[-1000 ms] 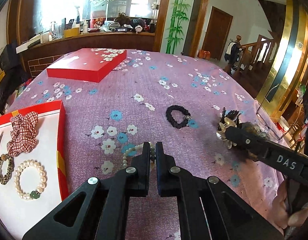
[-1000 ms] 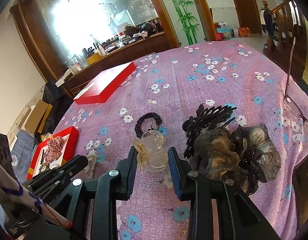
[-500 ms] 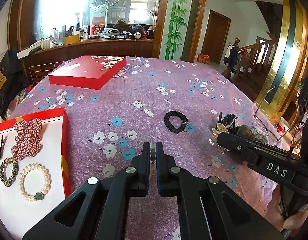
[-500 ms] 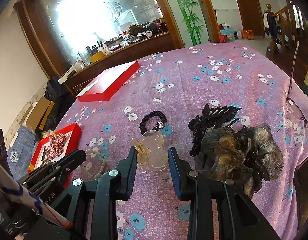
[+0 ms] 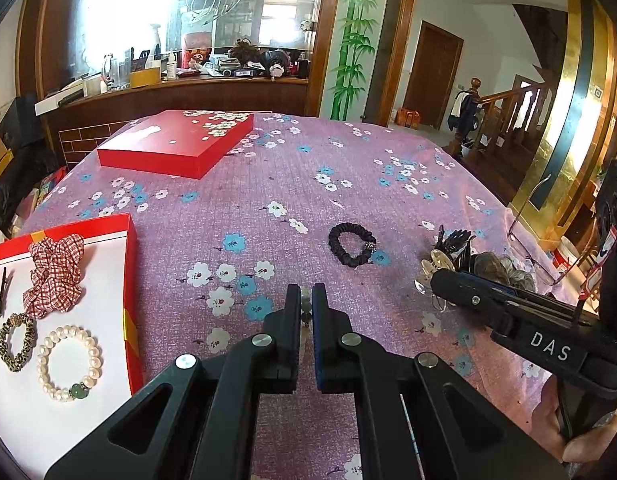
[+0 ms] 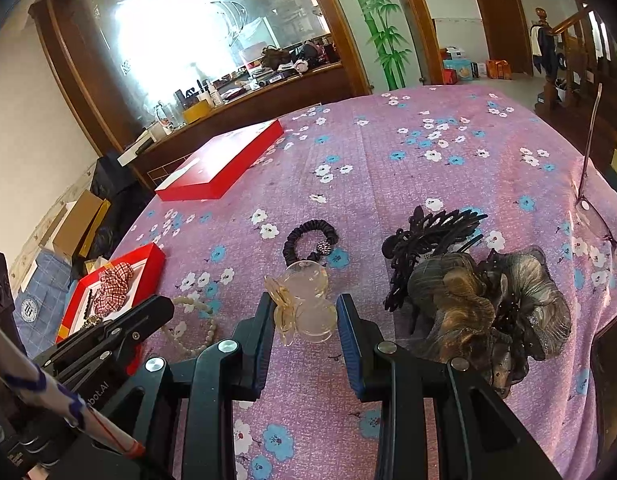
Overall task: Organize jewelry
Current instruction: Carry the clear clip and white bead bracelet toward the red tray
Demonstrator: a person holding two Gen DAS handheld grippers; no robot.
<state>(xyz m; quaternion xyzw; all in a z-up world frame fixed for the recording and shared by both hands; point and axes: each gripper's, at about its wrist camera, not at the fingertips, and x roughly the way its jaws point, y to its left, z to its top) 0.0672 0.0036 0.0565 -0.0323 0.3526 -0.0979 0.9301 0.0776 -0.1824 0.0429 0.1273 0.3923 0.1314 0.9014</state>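
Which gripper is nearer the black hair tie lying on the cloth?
Right. The right gripper, holding a clear clip, sits just short of the black hair tie; the left gripper is farther back.

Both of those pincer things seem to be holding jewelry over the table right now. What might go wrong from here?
The left gripper pinches only a bead or two of the beaded bracelet; the rest dangles, so it may slip or snag on the open red tray. The right gripper holds the clear hair clip, a smooth, rounded piece that might twist out. Its hold sits beside the brown fabric hair piece, which it could drag along.
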